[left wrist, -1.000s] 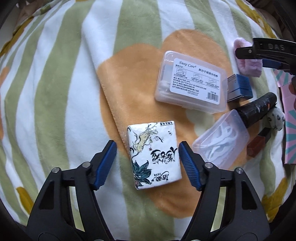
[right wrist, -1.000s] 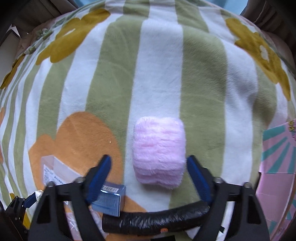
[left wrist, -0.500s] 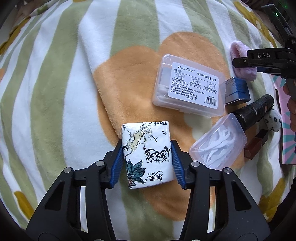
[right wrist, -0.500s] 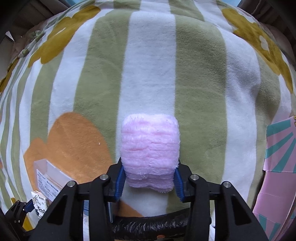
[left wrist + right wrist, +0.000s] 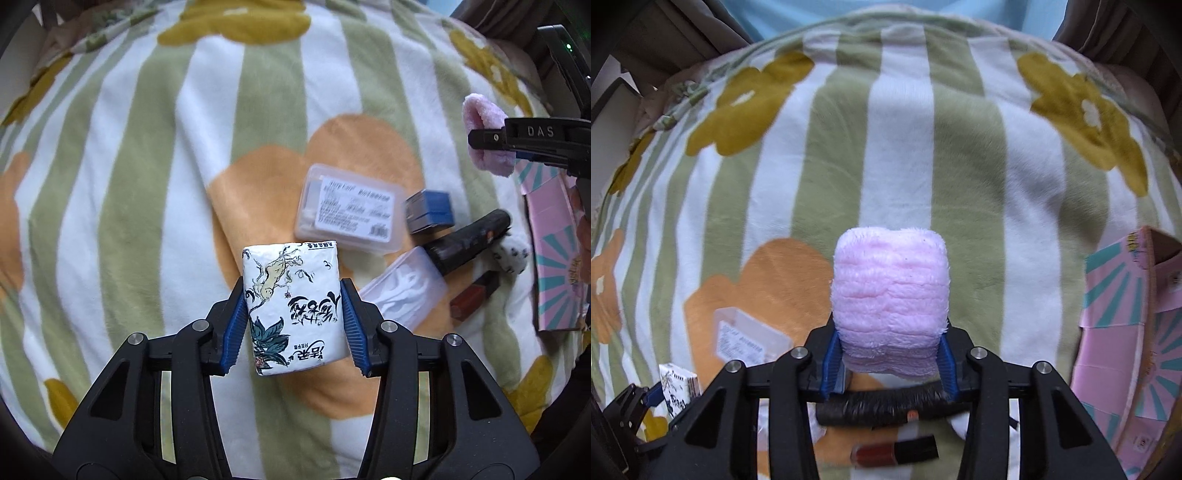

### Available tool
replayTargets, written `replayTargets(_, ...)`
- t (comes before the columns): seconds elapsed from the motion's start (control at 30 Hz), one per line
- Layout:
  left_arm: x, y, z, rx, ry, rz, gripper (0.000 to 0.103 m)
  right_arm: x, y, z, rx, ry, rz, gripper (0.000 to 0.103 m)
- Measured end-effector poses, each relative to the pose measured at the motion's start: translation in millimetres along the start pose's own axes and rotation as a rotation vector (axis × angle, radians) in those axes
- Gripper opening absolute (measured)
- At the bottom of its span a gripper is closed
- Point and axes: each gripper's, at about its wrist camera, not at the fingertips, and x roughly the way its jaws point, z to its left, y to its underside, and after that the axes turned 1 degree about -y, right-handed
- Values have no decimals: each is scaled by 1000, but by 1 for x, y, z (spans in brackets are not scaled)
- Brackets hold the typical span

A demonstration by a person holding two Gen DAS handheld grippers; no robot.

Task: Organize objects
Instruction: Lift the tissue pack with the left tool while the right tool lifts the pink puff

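Observation:
My left gripper (image 5: 293, 325) is shut on a white tissue pack (image 5: 293, 306) printed with ink drawings, held above the striped flower blanket (image 5: 147, 184). The pack also shows at the lower left of the right wrist view (image 5: 677, 387). My right gripper (image 5: 889, 360) is shut on a fluffy pink pad (image 5: 890, 295), lifted off the blanket. The pad shows at the right edge of the left wrist view (image 5: 480, 122), between the other gripper's jaws.
On the blanket lie a clear labelled box (image 5: 349, 208), a small blue box (image 5: 430, 210), a clear case of white picks (image 5: 402, 291), a black tube (image 5: 467, 240), a red lipstick (image 5: 474, 295) and a spotted white item (image 5: 513, 254). A pink-and-teal box (image 5: 1130, 332) stands at right.
Both grippers closed on their objects, the left on the tissue pack and the right on the pink pad, then lifted them off the blanket.

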Motion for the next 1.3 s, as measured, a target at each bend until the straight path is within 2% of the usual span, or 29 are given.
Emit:
replayTargets(0.03,-6,-15,-4,1,2,-8,44,-4,3,2,-3,-1,-6,41)
replayTargets(0.27,-57,-32,-20,6,9,-75,44,-46,3,37,-21,-12,-47,41)
replayTargets(0.53,-139,-37,-42,-19,-4,-151,44,-133,49,33,-4,-37,-82,41)
replayTargets(0.7,-173,-27,-61,-9,17,-179,44,-165,85,29,-5,-42,-88,41)
replayTargets(1.07,-205,-24,-108,69,45,-217,44,-210,106,-6,44,-5,-177,41)
replayTargets(1.3,-209,-40,-163,186,72,-245,44,-229,117,-54,136,38,-214,41)
